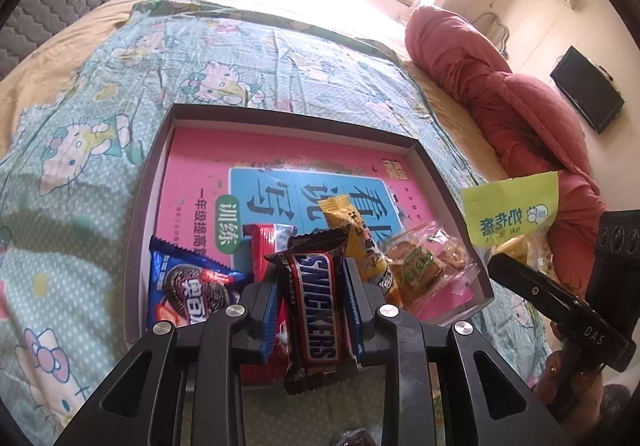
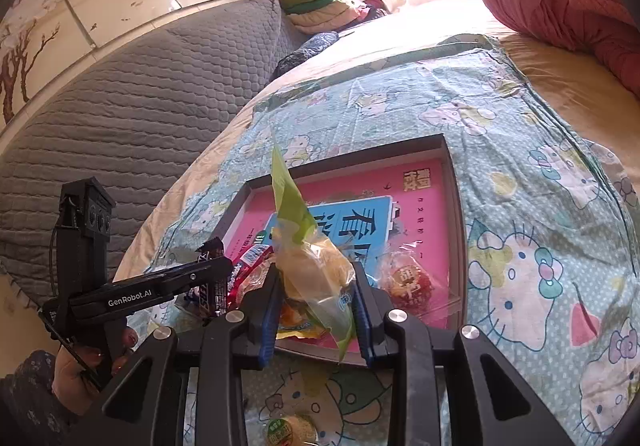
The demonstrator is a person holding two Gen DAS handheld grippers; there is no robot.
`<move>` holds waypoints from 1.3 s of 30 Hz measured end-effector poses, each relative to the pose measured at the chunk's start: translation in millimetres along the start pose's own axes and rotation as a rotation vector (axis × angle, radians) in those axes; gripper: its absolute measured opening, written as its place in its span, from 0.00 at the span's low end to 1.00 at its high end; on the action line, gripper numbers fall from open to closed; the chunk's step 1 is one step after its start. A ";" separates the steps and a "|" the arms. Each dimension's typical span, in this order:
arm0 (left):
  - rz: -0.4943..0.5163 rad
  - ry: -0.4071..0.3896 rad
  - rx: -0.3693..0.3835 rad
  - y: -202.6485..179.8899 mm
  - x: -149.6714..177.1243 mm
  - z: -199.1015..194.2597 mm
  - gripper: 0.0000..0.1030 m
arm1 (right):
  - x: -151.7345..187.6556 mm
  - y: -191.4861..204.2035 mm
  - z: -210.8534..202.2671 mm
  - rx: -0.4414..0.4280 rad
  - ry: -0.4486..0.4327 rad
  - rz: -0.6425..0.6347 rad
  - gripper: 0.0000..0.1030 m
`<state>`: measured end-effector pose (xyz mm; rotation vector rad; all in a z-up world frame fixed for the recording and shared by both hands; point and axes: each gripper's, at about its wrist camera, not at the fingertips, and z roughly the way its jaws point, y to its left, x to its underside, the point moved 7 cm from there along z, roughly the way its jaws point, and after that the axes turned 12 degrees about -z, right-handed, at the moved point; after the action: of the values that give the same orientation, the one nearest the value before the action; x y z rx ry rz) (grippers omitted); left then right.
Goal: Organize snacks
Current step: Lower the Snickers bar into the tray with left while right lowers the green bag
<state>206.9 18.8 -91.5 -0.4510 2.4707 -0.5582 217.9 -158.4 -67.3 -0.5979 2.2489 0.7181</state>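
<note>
My left gripper (image 1: 312,306) is shut on a brown Snickers bar (image 1: 314,310) and holds it over the near edge of a shallow dark tray (image 1: 436,166) lined with a pink book. In the tray lie a blue Oreo pack (image 1: 188,282), a red packet (image 1: 266,242), a yellow bar (image 1: 360,242) and clear-wrapped biscuits (image 1: 424,266). My right gripper (image 2: 316,310) is shut on a yellow-green bread bag (image 2: 312,266), held above the tray's near edge (image 2: 456,214). The same bag (image 1: 512,210) shows at the right of the left wrist view.
The tray rests on a Hello Kitty sheet (image 1: 80,150) on a bed. A red quilt (image 1: 500,86) lies at the right. A grey padded headboard (image 2: 120,118) stands to the left. A small round snack (image 2: 292,432) lies on the sheet near me.
</note>
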 end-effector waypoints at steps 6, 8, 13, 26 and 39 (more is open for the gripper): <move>0.007 -0.012 0.015 -9.0 -4.5 4.0 0.28 | 1.6 -4.5 3.0 0.015 0.006 0.014 0.31; 0.008 -0.014 0.020 -11.4 -5.7 5.6 0.28 | 2.0 -6.1 3.6 0.016 0.007 0.021 0.31; 0.021 -0.019 0.019 -16.0 -6.1 9.9 0.28 | 2.0 -6.6 3.1 0.031 0.003 0.020 0.31; 0.102 -0.017 -0.005 -30.9 2.0 21.6 0.28 | 3.5 -16.3 4.0 0.066 0.001 0.044 0.31; 0.131 0.006 -0.023 -30.6 10.8 30.0 0.28 | 6.3 -27.7 8.0 0.075 0.001 0.098 0.31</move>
<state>222.0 -20.7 -104.4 -0.2936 2.4929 -0.4782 233.9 -175.1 -85.6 -0.4549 2.3074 0.6784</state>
